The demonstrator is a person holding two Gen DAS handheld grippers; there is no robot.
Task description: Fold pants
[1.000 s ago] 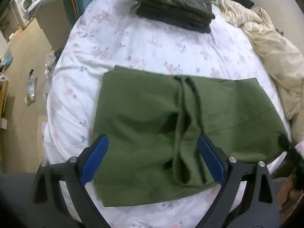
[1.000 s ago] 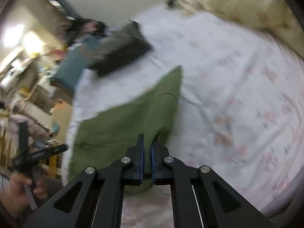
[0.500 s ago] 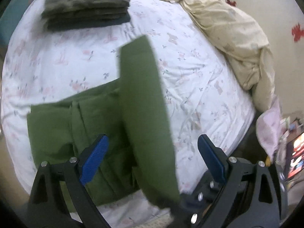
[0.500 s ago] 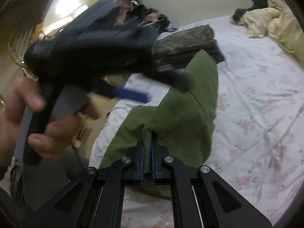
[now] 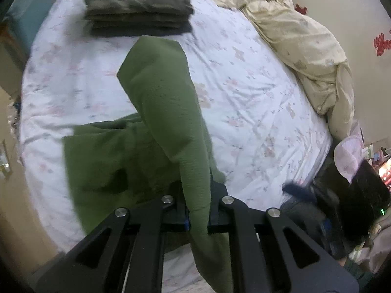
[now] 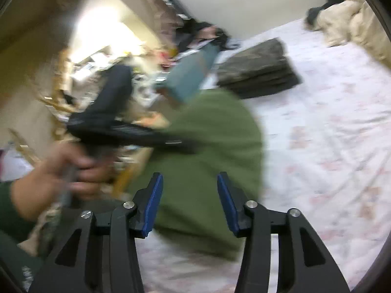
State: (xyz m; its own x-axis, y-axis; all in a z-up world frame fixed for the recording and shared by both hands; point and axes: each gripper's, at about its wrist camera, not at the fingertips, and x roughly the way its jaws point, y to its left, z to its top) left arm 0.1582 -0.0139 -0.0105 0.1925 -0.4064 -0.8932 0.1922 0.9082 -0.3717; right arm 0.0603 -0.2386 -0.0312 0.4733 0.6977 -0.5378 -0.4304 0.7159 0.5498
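My left gripper (image 5: 197, 216) pinches a lifted fold of the green pants (image 5: 168, 112) above the bed (image 5: 256, 112); my right gripper (image 6: 189, 204) fingers are opening, pads off the cloth.

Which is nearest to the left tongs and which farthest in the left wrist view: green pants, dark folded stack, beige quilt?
1. Green pants: clamped in the left tongs.
2. Beige quilt: right, along the bed's edge.
3. Dark folded stack: far, top left.

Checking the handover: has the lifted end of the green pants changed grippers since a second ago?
Yes. The green pants now run up off the floral sheet into the shut left gripper; the right gripper is opening, pads clear of them.
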